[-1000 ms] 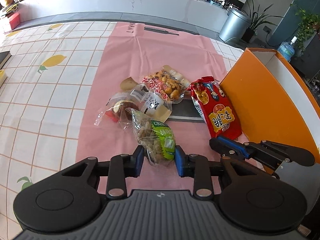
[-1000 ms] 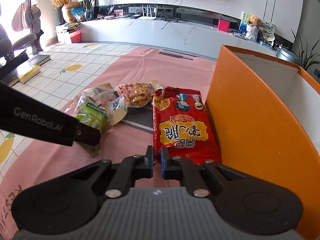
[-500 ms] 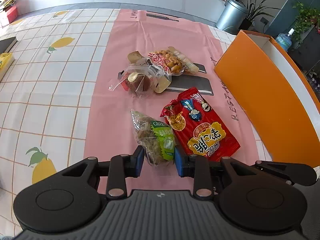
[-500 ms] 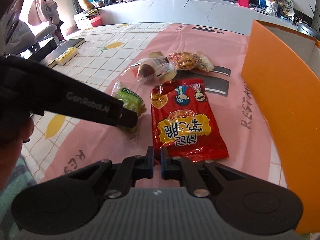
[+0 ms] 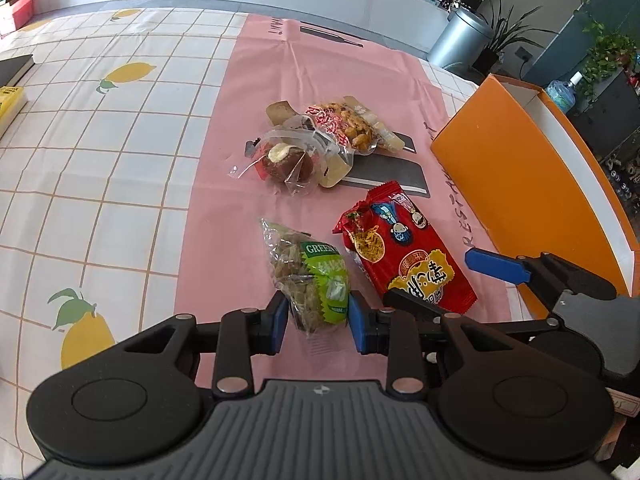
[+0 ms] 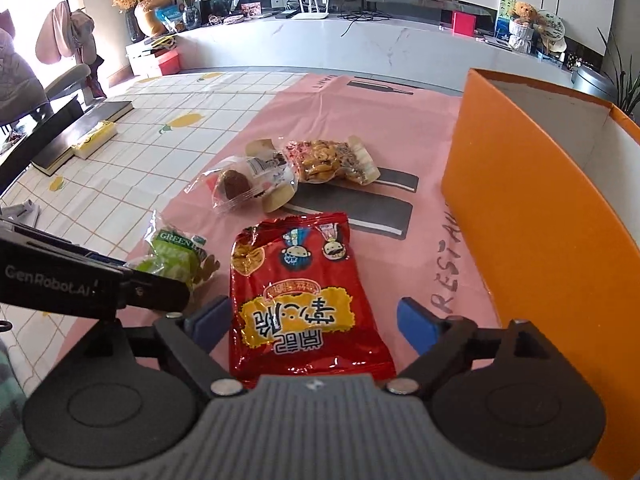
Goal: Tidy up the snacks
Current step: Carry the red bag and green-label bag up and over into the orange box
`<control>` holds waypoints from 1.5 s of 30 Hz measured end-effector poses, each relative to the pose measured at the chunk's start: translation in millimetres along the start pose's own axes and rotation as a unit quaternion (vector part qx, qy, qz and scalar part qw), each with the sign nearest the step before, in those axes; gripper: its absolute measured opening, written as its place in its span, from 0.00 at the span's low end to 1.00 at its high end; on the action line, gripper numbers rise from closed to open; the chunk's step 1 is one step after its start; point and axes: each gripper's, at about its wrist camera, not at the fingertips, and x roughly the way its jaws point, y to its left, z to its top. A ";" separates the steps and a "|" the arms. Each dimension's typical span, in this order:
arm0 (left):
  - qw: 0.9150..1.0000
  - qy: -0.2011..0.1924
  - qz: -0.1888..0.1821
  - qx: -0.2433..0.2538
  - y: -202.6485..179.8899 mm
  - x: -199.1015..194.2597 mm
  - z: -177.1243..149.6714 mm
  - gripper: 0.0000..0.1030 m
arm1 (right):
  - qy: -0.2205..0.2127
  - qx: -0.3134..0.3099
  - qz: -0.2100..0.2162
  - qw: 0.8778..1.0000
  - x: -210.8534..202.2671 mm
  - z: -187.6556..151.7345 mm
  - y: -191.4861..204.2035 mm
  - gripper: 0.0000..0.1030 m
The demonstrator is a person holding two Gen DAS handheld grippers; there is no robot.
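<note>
1. The tall orange cardboard box with a white inside point(image 6: 532, 216) stands at the right of the right wrist frame, on the pink mat point(image 5: 320, 76) that covers the middle of the counter point(image 5: 120, 152). The little of its inside that shows holds nothing visible; its floor is hidden.
2. All four snacks lie on the mat outside the box. The clear packet with a green label point(image 5: 310, 276) is at lower centre of the left wrist frame. The red foil snack bag with yellow lettering point(image 6: 302, 296) is just to its right, apart from the box wall.
3. Higher in both frames, a clear wrapper holding a brown cake point(image 5: 286, 162) touches a clear packet of golden nuts point(image 5: 348, 126).
4. The left claw point(image 5: 318, 318) points forward low over the mat, its blue pads pinching the near end of the green-label packet.
5. The right claw point(image 6: 308, 320) is spread wide, one blue pad on either side of the red bag's near half, neither pad touching it. Seen from the left wrist, its blue fingertip point(image 5: 496, 266) sits between the red bag and the box.
</note>
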 end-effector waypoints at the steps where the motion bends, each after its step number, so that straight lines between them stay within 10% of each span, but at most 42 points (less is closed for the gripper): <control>1: 1.000 0.000 -0.003 -0.004 1.6 0.0 0.3 0.35 | 0.005 0.001 0.003 1.000 3.9 0.1 0.7 0.85; 30: 0.999 0.004 -0.011 -0.033 6.5 13.1 -4.4 0.39 | 0.011 -0.037 -0.019 0.999 22.0 -3.4 15.2 0.68; 45: 0.999 -0.029 -0.015 -0.023 -21.0 -21.7 -0.6 0.38 | -0.014 -0.009 -0.020 1.000 -32.8 0.1 3.1 0.67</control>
